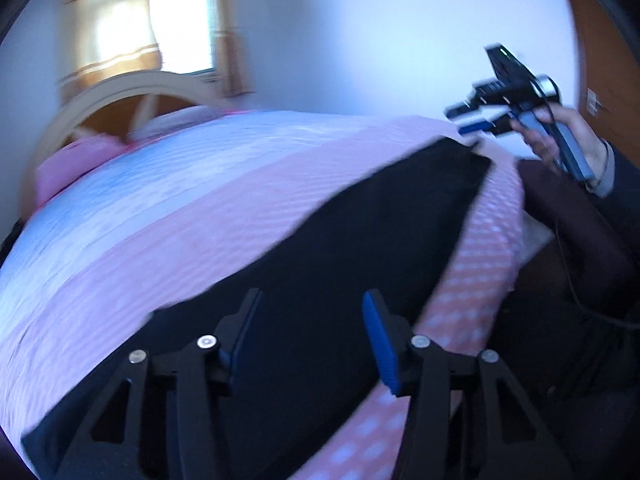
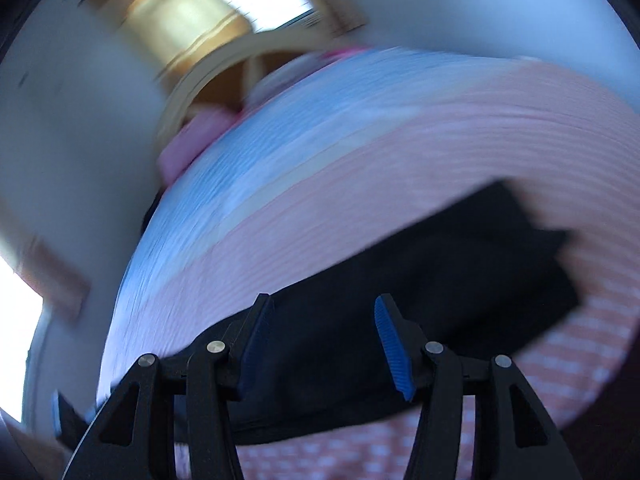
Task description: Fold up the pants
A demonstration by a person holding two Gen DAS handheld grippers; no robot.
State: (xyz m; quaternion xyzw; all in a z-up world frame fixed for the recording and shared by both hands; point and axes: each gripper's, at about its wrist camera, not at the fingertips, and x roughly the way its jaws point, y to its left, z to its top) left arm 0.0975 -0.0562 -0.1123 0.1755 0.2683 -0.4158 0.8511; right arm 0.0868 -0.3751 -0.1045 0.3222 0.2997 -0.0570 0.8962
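Note:
Dark navy pants (image 1: 320,248) lie flat in a long band across the pink bedspread (image 1: 160,248), running from near me to the far right edge of the bed. My left gripper (image 1: 310,320) hovers open over their near end, nothing between its blue pads. In the left wrist view the right gripper (image 1: 470,120) is held in a hand above the pants' far end, off the cloth. The right wrist view is blurred: the pants (image 2: 400,300) lie beneath my open right gripper (image 2: 322,328), its fingers apart and empty.
The bed has a blue and pink cover (image 2: 320,152), a pink pillow (image 1: 68,164) and a curved wooden headboard (image 1: 120,92) at the far end. A curtained window (image 1: 160,20) lights the wall behind. A person's dark sleeve and legs (image 1: 580,240) stand beside the bed's right edge.

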